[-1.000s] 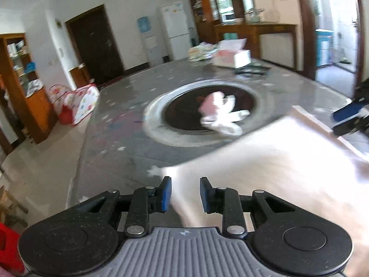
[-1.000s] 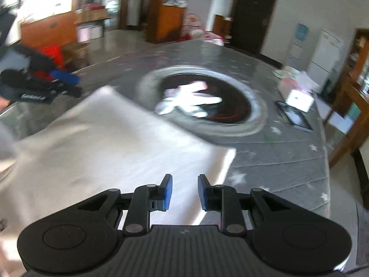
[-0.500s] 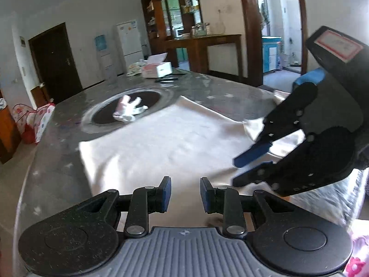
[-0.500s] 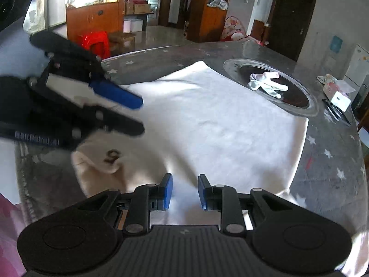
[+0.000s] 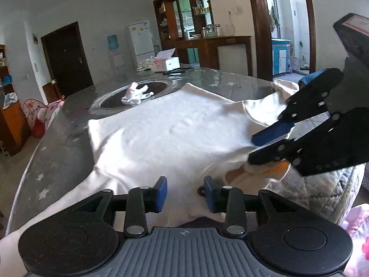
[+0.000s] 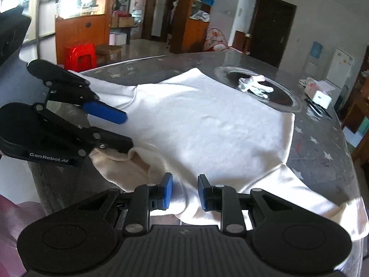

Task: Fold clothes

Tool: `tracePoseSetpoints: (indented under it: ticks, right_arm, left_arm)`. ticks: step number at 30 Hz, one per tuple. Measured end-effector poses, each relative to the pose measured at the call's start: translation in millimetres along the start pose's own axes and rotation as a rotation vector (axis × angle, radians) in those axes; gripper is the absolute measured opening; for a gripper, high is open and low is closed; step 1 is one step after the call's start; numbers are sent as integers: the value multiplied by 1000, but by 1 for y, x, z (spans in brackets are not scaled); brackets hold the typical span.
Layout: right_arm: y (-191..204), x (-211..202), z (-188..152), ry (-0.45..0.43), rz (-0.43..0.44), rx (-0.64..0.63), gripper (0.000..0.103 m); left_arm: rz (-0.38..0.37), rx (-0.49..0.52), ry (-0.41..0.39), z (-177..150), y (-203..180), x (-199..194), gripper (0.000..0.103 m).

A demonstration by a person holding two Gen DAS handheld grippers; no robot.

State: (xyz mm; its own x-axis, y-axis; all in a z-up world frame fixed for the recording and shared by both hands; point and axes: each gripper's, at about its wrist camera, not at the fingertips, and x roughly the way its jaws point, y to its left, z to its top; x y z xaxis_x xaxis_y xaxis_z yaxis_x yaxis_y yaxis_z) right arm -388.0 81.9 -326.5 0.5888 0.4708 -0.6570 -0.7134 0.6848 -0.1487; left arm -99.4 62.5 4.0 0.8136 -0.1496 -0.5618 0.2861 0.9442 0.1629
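A white shirt (image 5: 173, 133) (image 6: 207, 127) lies spread flat on the grey star-patterned table (image 5: 64, 143), its collar (image 5: 242, 173) at the near edge between the two grippers. My left gripper (image 5: 184, 191) is at the left shoulder. Its jaws are opening, with cloth lying between them and the pads clear of it. My right gripper (image 6: 184, 190) is shut on a bunched fold at the other shoulder, and creases run to its pads. Each gripper shows side-on in the other's view: the right gripper (image 5: 252, 149) and the left gripper (image 6: 128, 130).
A pair of white gloves (image 5: 136, 94) (image 6: 253, 86) lies on the dark round inset in the table's middle. A tissue box (image 5: 166, 63) and a dark flat item (image 6: 318, 108) sit at the far side. The shirt's sleeve hangs over the near edge.
Both grippers pulled the shirt back from the round inset toward the near table edge, where it now lies flat. The left jaws stand wider than before; the right jaws are unchanged.
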Motion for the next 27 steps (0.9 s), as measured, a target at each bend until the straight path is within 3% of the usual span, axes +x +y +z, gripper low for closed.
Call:
tracePoseSetpoints:
  ticks: [6,12,18,23,27]
  right_arm:
    - [-8,-12,-13,-5,-10,72,27]
    - [-39,-38,-21,-21,-44,170,32]
    - [-110,-51,-35,-34,-244,343,33]
    - [-171,-47,-55,-24,-424,484,33]
    - [-215,-39,-75,-13,-503,609,33]
  left_arm:
    - [6,-4,2,-4,1,-9,43]
    - [10,0,-1,5,1,-17,49]
    - [-25,12,-42,27,-9,-21,55]
    - [-104,25,-50,46,-25,-8,56]
    - [-150,35,-39,52,-40,7,56]
